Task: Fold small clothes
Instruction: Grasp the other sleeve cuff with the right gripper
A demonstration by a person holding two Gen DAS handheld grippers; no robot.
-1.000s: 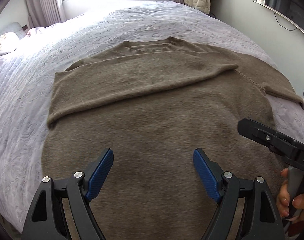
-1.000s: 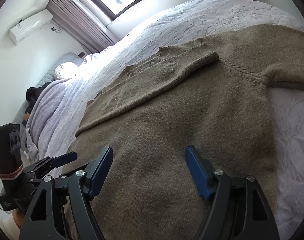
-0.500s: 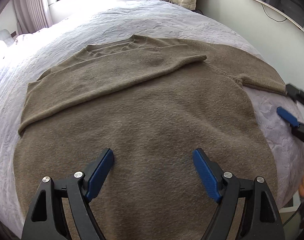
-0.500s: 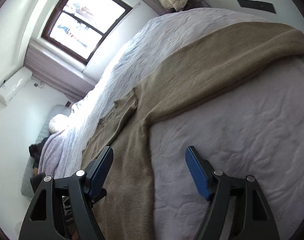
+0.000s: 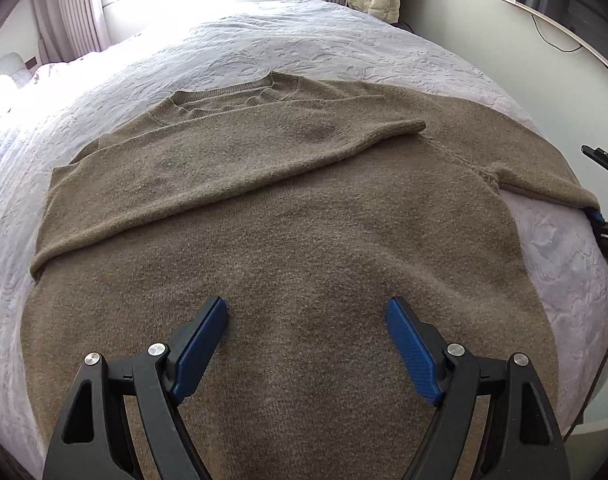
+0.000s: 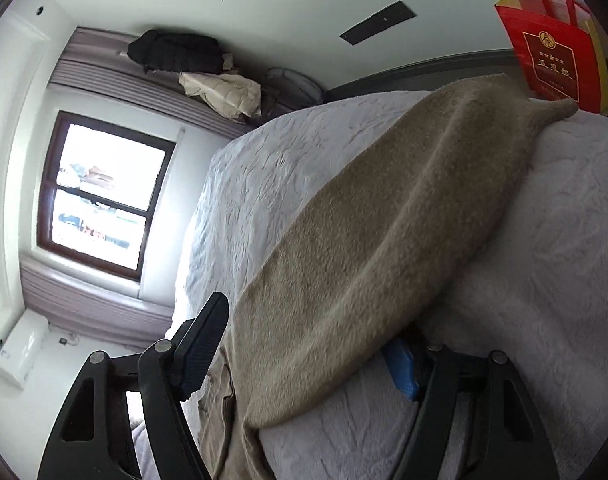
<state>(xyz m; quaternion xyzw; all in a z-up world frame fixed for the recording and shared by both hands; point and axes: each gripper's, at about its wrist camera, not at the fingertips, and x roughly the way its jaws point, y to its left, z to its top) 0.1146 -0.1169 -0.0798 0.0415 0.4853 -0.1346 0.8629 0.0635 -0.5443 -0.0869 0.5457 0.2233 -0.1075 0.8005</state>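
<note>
Sweater (image 5: 295, 216), brown and knitted, lies flat across the middle of the left wrist view on a pale quilted bed (image 5: 304, 40), its neckline toward the top of the frame. One sleeve (image 5: 231, 160) is folded across the chest, its cuff ending right of centre. The other sleeve (image 6: 384, 220) stretches out to the right edge of that view; in the right wrist view it runs as a long diagonal band from the lower middle up to the upper right, over the bedcover.

The left gripper (image 5: 308, 340) hangs above the sweater's lower body at the bottom of its frame, jaws spread wide with nothing between them. The right gripper (image 6: 316, 356) has the outstretched sleeve lying between its jaws, which have just been closing; the left finger stands clear of the knit and the blue pad (image 6: 402, 368) on the right sits half hidden under the fabric, so the jaws are not yet clamped on it.

Around the bed: a window (image 6: 99, 196) with curtains at the left of the right wrist view, a red bag (image 6: 552, 52) in the upper right just behind the sleeve's cuff, a heap of coats (image 6: 199, 72) at the upper left, and a wall-mounted screen (image 5: 556, 4) at the upper right of the left wrist view.
</note>
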